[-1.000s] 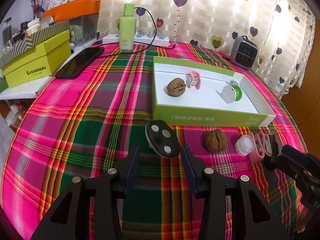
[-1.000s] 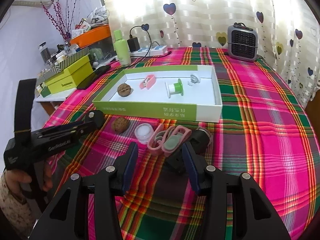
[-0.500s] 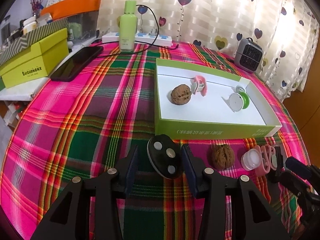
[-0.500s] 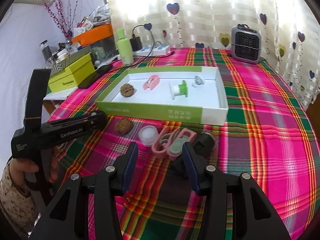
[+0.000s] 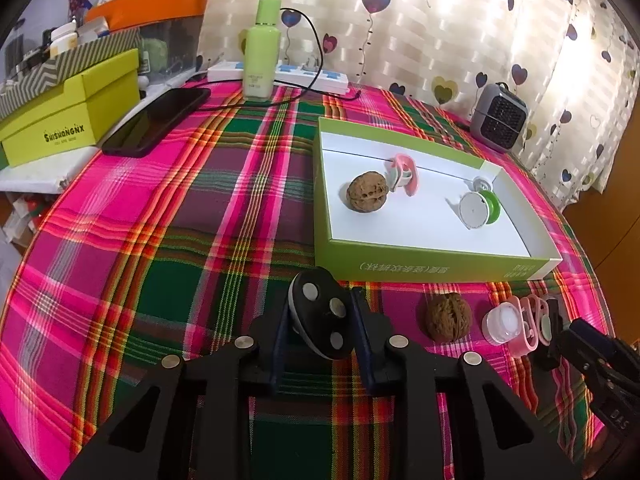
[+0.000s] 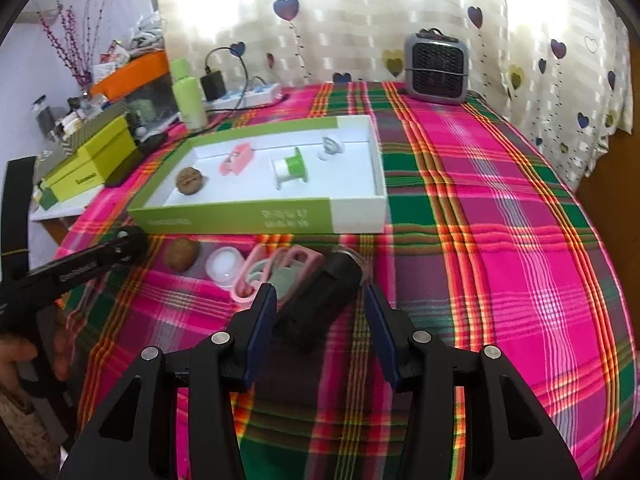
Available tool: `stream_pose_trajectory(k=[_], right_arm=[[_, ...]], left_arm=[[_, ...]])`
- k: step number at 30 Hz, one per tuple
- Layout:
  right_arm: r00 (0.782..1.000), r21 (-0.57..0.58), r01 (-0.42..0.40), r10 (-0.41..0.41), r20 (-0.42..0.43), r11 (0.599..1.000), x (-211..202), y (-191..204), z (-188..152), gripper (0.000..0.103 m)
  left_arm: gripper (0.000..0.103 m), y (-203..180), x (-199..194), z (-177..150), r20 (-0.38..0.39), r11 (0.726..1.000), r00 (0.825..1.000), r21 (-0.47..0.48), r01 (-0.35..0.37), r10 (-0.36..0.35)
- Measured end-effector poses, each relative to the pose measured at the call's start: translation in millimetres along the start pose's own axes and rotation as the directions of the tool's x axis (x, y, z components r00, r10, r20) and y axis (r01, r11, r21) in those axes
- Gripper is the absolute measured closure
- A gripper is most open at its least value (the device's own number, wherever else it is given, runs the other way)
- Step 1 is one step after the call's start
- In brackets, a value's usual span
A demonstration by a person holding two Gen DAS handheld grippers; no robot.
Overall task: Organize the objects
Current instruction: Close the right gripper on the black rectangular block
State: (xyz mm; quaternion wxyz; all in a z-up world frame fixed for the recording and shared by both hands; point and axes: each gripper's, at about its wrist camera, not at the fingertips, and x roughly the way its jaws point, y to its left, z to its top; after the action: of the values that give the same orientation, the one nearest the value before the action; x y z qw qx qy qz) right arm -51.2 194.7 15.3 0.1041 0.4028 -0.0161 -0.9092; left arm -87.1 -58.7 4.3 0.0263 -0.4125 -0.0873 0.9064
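Note:
My left gripper [image 5: 320, 328] is shut on a black oval object with three silver discs [image 5: 322, 320], low over the plaid cloth just in front of the green-and-white tray [image 5: 420, 270]. In the tray lie a walnut [image 5: 367, 192], a pink clip [image 5: 404, 172] and a green spool [image 5: 478, 210]. A second walnut [image 5: 447, 317], a white jar [image 5: 502, 322] and pink clips [image 5: 530, 320] lie in front of the tray. My right gripper [image 6: 320, 320] is open around a black cylinder [image 6: 324, 296] beside the pink clips [image 6: 276, 270]. The left gripper also shows in the right wrist view [image 6: 120, 248].
A green bottle [image 5: 262, 50], a power strip [image 5: 280, 74] and a black phone [image 5: 158, 120] lie at the back left. Green boxes [image 5: 68, 120] stand on a side shelf. A grey heater [image 5: 498, 118] stands at the back right by the curtain.
My left gripper moved forward around the black oval object and closed on it. My right gripper moved forward so the black cylinder now lies between its open fingers.

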Motion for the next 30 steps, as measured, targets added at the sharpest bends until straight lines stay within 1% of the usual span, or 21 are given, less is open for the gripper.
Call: stream_pose_trajectory(k=[2,7,9,12,17,20,24,30], right_arm=[[1.0,0.004,-0.005,0.006,-0.011,1.0,3,0,0,0.056],[0.999,0.004,0.028,-0.028,-0.029,1.0,7,0,-1,0.056],[0.999,0.014,0.027,-0.026,-0.034,1.0,7,-3,-1,0.056],[0.997,0.004,0.065,-0.065,-0.031,0.998,5,-5,-1,0.056],[0.995,0.011,0.097,-0.097,-0.036,0.995,1,-11,-2,0.056],[0.994,0.006,0.102,-0.101,-0.038,0.995,3,-9,0,0.056],[0.996,-0.01,0.066,-0.066,-0.056,0.998,12,-2,1,0.056],[0.991,-0.012,0.108,-0.108,-0.084,0.994,22,-3,4,0.056]], left_arm=[[0.076,0,0,0,-0.001,1.0,1.0,-0.001,0.002,-0.002],[0.076,0,0,0,-0.003,1.0,1.0,-0.003,0.007,-0.007],[0.076,0,0,-1,-0.004,1.0,1.0,-0.002,0.008,-0.008],[0.076,0,0,0,-0.003,1.0,1.0,-0.004,0.008,-0.008],[0.076,-1,0,-1,-0.004,1.0,1.0,-0.002,0.009,-0.009],[0.074,-1,0,-1,-0.006,1.0,1.0,0.005,0.005,-0.005],[0.073,-3,1,-2,-0.011,1.0,1.0,0.011,0.007,-0.007],[0.07,-4,3,0,-0.019,0.999,1.0,0.033,0.011,-0.01]])
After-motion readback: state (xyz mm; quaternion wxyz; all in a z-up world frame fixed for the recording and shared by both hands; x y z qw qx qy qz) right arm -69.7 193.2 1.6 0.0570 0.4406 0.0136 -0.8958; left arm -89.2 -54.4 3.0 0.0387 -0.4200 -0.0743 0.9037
